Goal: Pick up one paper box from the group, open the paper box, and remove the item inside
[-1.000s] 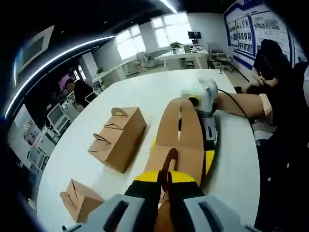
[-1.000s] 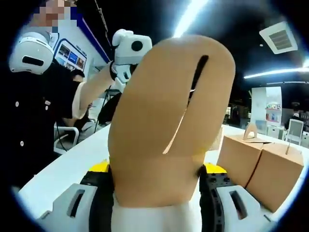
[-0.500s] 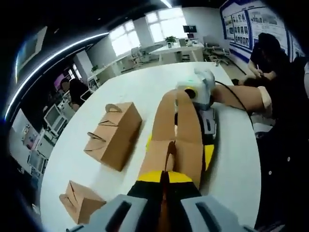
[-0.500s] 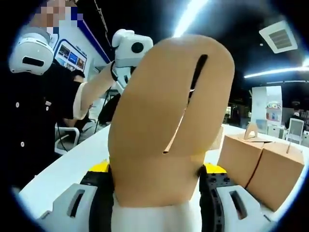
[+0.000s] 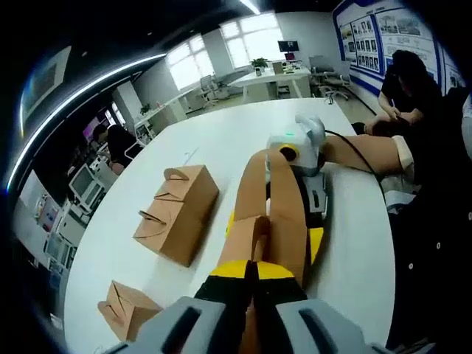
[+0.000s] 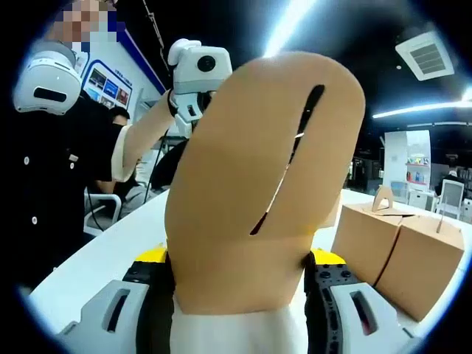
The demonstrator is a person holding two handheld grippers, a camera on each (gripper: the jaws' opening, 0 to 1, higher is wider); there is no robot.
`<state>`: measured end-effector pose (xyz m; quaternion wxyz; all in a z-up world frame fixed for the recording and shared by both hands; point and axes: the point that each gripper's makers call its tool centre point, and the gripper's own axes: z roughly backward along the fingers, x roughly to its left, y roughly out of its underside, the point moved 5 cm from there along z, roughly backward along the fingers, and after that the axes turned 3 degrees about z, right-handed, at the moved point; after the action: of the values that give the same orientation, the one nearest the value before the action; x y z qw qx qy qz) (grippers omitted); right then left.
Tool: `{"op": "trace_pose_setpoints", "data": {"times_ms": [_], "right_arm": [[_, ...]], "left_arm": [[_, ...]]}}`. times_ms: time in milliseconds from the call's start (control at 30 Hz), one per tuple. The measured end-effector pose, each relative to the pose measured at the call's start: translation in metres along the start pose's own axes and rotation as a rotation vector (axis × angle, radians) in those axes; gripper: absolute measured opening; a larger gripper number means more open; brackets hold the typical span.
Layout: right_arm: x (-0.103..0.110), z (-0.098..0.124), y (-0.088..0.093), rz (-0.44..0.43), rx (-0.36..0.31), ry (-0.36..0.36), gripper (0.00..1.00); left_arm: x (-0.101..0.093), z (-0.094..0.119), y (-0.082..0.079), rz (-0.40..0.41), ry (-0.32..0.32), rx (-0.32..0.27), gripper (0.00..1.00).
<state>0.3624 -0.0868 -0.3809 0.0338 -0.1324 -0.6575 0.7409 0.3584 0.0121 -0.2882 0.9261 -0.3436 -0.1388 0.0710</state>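
White table (image 5: 221, 140); paper box (image 5: 269, 221) betw both claws' jaws.

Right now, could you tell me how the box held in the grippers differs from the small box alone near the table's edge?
The held box is gripped at both ends by the left gripper and right gripper, above the table; the small box rests on the table untouched. The held box's rounded flaps are spread open; the small box's top is folded shut. Both are plain brown paper.
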Motion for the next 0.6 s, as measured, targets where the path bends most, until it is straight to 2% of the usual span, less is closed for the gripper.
{"op": "trace_pose_setpoints", "data": {"times_ms": [600], "right_arm": [[0.0004,-0.0009,-0.0008,0.000,0.002,-0.003,0.70]], "left_arm": [[-0.0053,0.0071,-0.0016,-0.025,-0.023,-0.015,0.05]]}}
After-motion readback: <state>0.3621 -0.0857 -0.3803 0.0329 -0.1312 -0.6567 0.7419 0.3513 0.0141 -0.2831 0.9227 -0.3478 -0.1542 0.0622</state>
